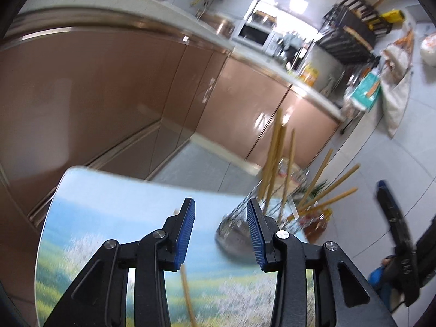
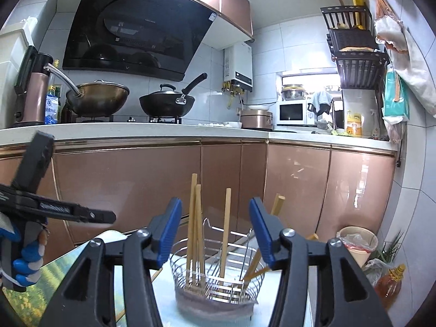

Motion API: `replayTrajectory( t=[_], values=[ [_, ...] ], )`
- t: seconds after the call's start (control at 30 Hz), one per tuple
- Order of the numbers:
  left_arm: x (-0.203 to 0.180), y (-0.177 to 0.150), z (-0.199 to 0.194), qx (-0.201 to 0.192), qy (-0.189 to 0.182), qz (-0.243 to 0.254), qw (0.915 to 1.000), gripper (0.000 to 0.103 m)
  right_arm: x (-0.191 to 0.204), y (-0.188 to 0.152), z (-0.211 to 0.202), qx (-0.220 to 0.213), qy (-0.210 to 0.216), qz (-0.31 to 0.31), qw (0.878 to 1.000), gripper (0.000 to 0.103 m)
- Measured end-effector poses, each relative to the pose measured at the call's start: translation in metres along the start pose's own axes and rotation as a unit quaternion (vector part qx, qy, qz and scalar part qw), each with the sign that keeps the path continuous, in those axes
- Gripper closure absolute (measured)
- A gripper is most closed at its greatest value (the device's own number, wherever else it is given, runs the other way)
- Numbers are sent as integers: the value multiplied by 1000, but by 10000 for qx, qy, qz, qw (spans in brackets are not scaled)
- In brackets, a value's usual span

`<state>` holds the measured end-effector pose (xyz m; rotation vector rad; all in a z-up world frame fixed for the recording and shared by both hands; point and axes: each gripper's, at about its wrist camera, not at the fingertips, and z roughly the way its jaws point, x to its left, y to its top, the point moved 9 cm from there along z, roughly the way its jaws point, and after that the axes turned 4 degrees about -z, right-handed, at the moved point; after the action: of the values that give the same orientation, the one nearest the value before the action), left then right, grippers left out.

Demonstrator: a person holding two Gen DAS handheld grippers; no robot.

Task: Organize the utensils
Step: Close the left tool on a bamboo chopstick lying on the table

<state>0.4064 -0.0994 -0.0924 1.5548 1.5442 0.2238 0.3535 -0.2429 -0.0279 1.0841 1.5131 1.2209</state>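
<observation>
Lighting: bright, even daylight from window (image 2: 308, 81). Glare: cabinet doors (image 2: 359, 190). Left wrist view: heavy motion blur. Right wrist view: sharp. Both: fisheye bending, dark corner vignette.

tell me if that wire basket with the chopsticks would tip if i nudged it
Probably yes. The wire basket looks thin and light, and the tall chopsticks lean well above its rim, so it seems top-heavy. On the glossy table it might slide first.

Shiny wire basket (image 2: 218, 280), matt wooden chopsticks (image 2: 225, 231).
</observation>
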Motion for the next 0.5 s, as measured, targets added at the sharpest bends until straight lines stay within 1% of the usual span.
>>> replayTrajectory(
  t=[0.07,0.13,0.17,0.23,0.27,0.33,0.4,0.43,0.5],
  values=[
    [8,-14,6,331,84,-28,9994,65,0,-2,-7,95,-1,26,10000,53],
    [16,-28,22,787,277,-41,9965,65,-1,-7,-15,185,23,66,9998,53],
    [20,-32,29,954,366,-63,9947,65,-2,-11,-19,260,31,93,9996,53],
    [30,-42,53,1383,622,-69,9884,65,-5,-18,-23,380,26,117,9992,53],
    [34,-44,62,1479,761,-57,9861,65,-7,-22,-26,445,21,134,9989,53],
    [43,-52,87,1834,956,11,9784,65,-13,-32,-32,575,6,182,9982,53],
    [55,-58,107,2057,1145,-131,9718,65,-21,-42,-35,713,-19,238,9972,53],
    [58,-61,118,2184,1184,-173,9685,65,-25,-47,-37,765,-44,252,9967,53],
    [64,-65,132,2318,1302,-219,9638,65,-33,-58,-40,883,-84,290,9956,53]
  ],
)
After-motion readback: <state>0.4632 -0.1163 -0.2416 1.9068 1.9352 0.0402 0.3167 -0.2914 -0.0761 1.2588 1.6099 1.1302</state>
